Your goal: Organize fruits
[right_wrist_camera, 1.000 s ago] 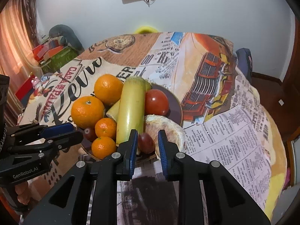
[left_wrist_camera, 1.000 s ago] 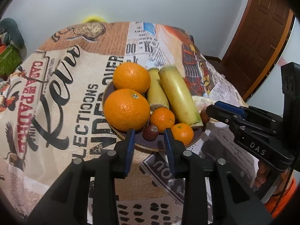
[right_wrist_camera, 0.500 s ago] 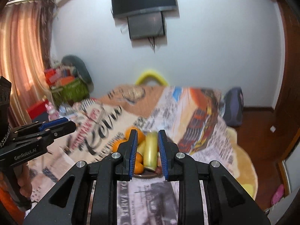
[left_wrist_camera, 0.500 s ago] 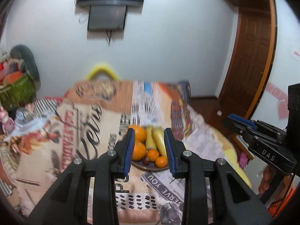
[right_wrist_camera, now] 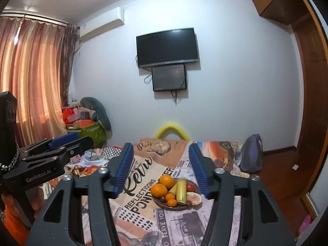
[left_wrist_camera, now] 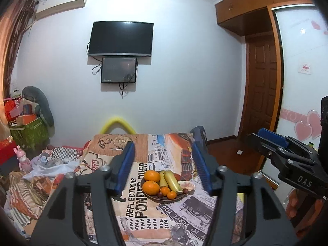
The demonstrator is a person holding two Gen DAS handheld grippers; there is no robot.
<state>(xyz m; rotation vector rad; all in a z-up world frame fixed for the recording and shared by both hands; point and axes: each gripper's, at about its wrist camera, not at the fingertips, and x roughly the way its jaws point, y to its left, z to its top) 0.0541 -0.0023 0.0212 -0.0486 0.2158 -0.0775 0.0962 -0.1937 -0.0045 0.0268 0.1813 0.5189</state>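
Left wrist: left gripper (left_wrist_camera: 165,167) released, jaws just opened, nothing between; fruit plate (left_wrist_camera: 164,198) well beyond fingertips, on newspaper-print tablecloth (left_wrist_camera: 133,205).
Right wrist: right gripper (right_wrist_camera: 162,167) released, jaws just opened, empty; fruit plate (right_wrist_camera: 164,205) well ahead, oranges (right_wrist_camera: 158,190) left, bananas (right_wrist_camera: 181,190) centre.

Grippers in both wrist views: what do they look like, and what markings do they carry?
Both are matte black with ribbed blue pads and silver screws. The left gripper reads "GenRobot.AI", with a black-and-white braided cord. The right gripper reads "DAS". Orange clothing shows below.
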